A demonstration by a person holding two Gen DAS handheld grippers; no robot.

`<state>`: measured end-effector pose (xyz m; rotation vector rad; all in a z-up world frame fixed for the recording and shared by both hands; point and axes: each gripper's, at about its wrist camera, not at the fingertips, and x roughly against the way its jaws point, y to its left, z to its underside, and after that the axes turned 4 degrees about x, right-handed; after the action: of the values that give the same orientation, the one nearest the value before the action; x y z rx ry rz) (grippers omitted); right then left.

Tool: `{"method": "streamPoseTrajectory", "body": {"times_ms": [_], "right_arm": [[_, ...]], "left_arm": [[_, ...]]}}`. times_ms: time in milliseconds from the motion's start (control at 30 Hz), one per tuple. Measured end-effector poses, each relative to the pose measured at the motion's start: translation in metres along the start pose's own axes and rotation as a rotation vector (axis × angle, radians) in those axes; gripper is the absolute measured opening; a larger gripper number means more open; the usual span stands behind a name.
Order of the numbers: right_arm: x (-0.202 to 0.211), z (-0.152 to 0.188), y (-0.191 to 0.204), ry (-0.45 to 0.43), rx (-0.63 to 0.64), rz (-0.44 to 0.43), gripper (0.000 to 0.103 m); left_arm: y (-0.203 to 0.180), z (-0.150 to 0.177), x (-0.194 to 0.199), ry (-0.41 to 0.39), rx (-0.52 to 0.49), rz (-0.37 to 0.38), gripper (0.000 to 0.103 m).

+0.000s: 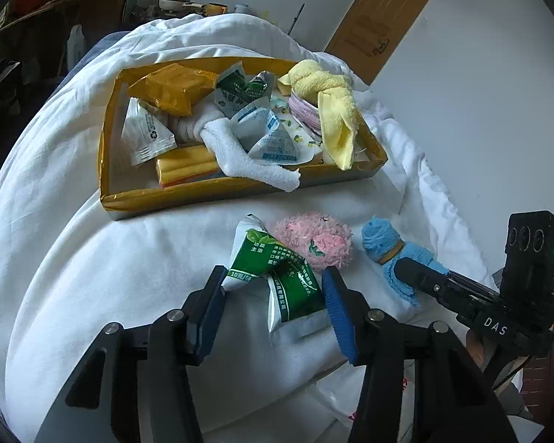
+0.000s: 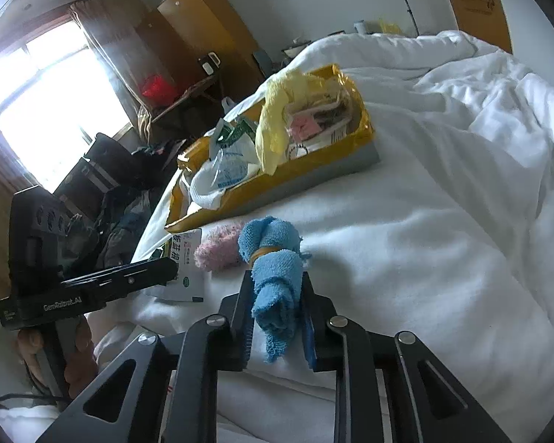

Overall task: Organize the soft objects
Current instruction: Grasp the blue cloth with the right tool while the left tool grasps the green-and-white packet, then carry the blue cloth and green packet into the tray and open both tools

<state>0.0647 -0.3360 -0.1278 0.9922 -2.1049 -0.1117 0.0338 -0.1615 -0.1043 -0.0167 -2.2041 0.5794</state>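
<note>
Packet first, from your left wrist view: the left gripper [image 1: 275, 288] has its fingers [image 1: 338, 310] set either side of the green-and-white packet [image 1: 277, 273], which lies crumpled on the white duvet [image 1: 92, 258]. The blue pad touches the packet's right edge and the dark one meets its left corner, so you look clamped on it, though the soft foil gives and I judge the hold light. Just beyond it the pink fluffy ball [image 1: 315, 241] touches the packet, so a shallow bite keeps you from dragging it along. The gold cardboard tray [image 1: 109, 170] sits farther up the bed, already holding packets, a white towel roll [image 1: 240, 151] and a yellow towel [image 1: 332, 110] draped over its right end; that is the likely home for what you hold. At the right edge the right gripper [image 1: 406, 271] reaches in onto the blue towel roll [image 1: 387, 254]

Right wrist view next: the right gripper [image 2: 277, 313] has its fingers [image 2: 308, 317] pressed together on the lower part of the blue towel roll [image 2: 273, 265], below the band that ties it. Gripping there keeps the bundle from unrolling. The roll still rests on the duvet, near the tray's [image 2: 314, 181] front wall. Your other gripper [image 2: 166, 269] shows at the left over the packet [image 2: 186, 273], its fingers hidden here
</note>
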Motion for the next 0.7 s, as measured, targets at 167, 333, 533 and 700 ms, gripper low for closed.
{"method": "streamPoseTrajectory", "body": {"times_ms": [167, 333, 533, 700], "right_arm": [[0.011, -0.002, 0.0, -0.056, -0.001, -0.014, 0.021], [0.015, -0.005, 0.002, -0.079, 0.012, -0.026, 0.02], [0.021, -0.012, 0.008, -0.085, 0.046, -0.024, 0.02], [0.032, -0.049, 0.017, -0.075, 0.076, -0.067, 0.021]], "left_arm": [[0.003, -0.002, 0.011, -0.032, 0.006, 0.035, 0.05], [0.009, -0.006, 0.024, -0.078, 0.036, 0.076, 0.05], [0.014, -0.011, 0.031, -0.099, 0.06, 0.105, 0.05], [0.02, -0.034, 0.043, -0.107, 0.081, 0.107, 0.05]]}}
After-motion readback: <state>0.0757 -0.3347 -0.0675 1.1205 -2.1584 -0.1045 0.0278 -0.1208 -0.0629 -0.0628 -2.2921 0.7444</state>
